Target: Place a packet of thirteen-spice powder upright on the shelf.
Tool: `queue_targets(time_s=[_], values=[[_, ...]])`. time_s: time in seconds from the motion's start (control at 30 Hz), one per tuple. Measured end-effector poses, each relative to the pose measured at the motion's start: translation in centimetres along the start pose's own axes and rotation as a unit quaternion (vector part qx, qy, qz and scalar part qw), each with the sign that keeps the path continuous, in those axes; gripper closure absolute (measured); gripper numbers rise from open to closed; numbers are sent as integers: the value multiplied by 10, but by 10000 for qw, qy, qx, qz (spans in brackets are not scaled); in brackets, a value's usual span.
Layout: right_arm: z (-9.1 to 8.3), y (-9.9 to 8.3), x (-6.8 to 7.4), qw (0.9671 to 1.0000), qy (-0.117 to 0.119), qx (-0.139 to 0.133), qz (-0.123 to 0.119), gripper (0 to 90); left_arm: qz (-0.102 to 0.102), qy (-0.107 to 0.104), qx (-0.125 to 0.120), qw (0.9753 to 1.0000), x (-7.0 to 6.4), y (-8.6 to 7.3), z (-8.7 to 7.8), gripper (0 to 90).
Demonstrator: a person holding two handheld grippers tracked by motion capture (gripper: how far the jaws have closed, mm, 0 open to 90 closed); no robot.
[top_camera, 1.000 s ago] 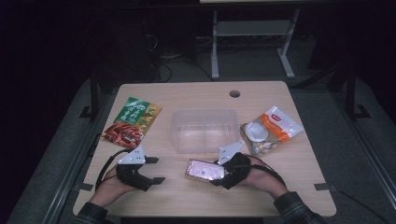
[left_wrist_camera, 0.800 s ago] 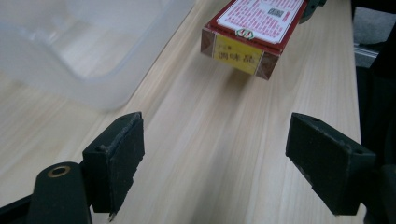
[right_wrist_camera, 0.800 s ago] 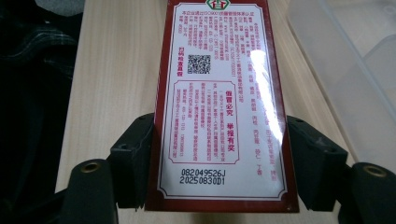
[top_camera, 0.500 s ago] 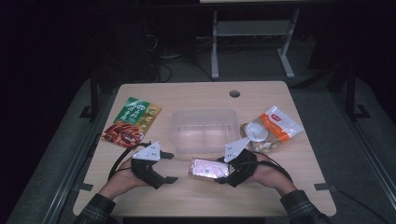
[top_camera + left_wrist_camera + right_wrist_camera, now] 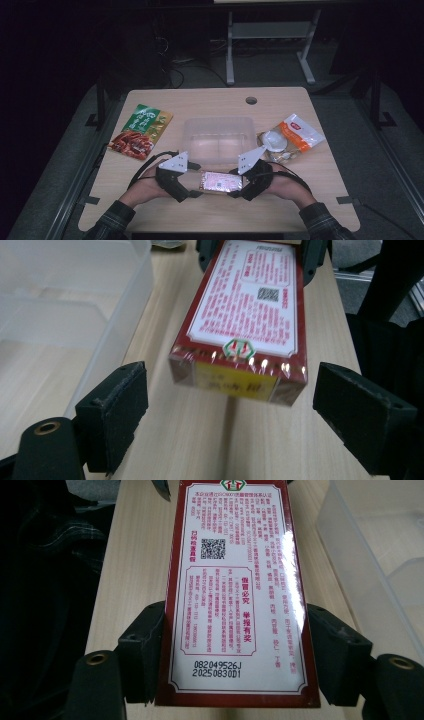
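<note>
With the red box (image 5: 220,181) clamped at 1 end in the right gripper (image 5: 239,184) just above the bench (image 5: 300,200), its long axis points at your left gripper (image 5: 227,405), whose wide-open, empty jaws flank the free end.

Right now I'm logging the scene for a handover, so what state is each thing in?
Red box: held off the table, label side up, film-wrapped.
Right gripper: shut on the red box's sides.
Left gripper: open, jaws apart either side of the box's free end, not touching it.
Clear bin: upright, lidless, empty.
Green and red packet: lying flat, sealed.
Orange and white packet: lying flat.
</note>
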State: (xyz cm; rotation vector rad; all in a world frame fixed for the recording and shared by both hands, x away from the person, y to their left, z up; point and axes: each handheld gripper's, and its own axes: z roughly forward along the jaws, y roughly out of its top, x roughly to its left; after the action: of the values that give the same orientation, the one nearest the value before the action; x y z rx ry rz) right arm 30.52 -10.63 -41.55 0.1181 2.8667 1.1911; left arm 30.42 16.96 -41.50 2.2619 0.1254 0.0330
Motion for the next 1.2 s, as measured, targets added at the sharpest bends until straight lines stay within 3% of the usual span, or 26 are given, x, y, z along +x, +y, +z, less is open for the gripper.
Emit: queue_targets(time_s=[0.37, 0.77, 1.0, 1.2], values=[[2, 4, 4, 9999, 115, -33, -64, 316, 156, -220, 49, 9996, -6, 7, 16, 153], [3, 5, 6, 9996, 209, -143, -108, 315, 65, -350, 35, 9994, -8, 6, 18, 280], [4, 4, 7, 9994, 315, -108, -125, 313, -31, -536, 38, 9986, -8, 4, 19, 306], [7, 2, 7, 9992, 384, -121, -58, 272, -98, -572, 54, 9983, -7, 4, 18, 314]])
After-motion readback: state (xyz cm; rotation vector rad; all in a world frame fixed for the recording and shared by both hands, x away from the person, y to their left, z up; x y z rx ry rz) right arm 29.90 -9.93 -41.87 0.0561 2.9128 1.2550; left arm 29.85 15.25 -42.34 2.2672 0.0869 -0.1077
